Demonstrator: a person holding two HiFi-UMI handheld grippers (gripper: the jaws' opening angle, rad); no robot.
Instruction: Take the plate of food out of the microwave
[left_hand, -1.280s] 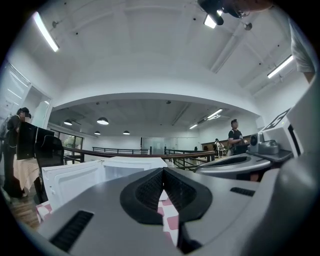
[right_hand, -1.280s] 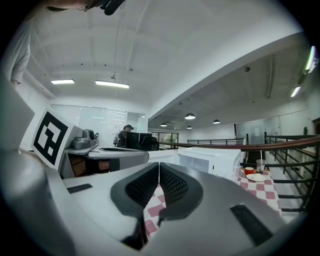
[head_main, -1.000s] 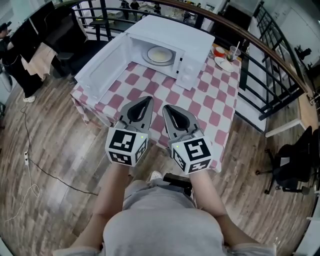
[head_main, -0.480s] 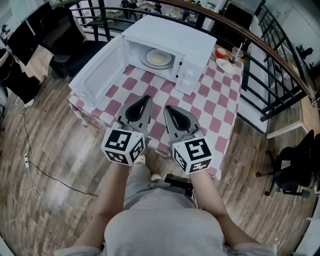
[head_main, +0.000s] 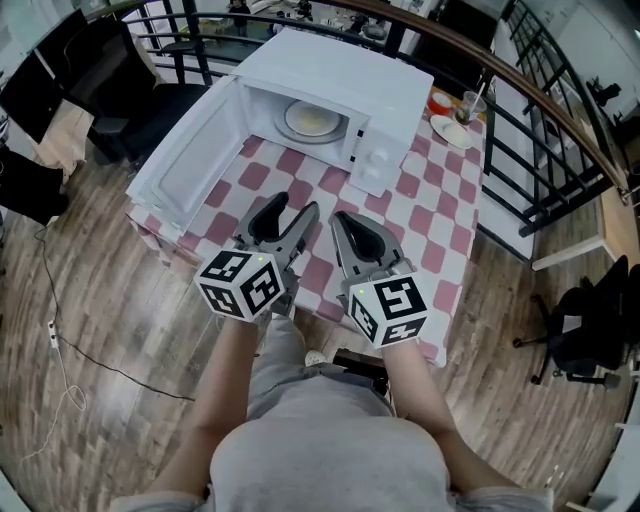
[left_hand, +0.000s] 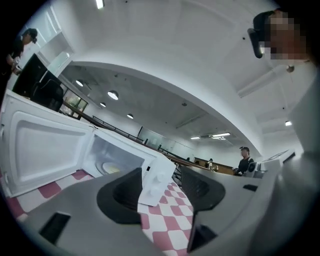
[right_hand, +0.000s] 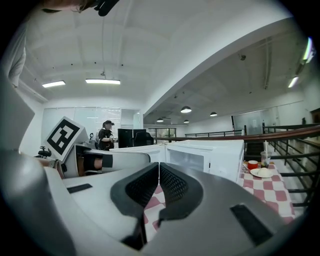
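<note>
Right gripper (head_main: 340, 220) well short of plate (head_main: 293, 125)

The checked table (head_main: 420, 215) carries the open microwave (head_main: 340, 70), a small plate (head_main: 447, 130), a red bowl (head_main: 440, 102)

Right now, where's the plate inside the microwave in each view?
Head view: plate at top centre, inside the open microwave.
Left gripper view: plate at lower left, inside the cavity.
Right gripper view: plate not visible; only the microwave's outside shows.
Shared landmark: the white microwave, centre and right of centre in the gripper views.
</note>
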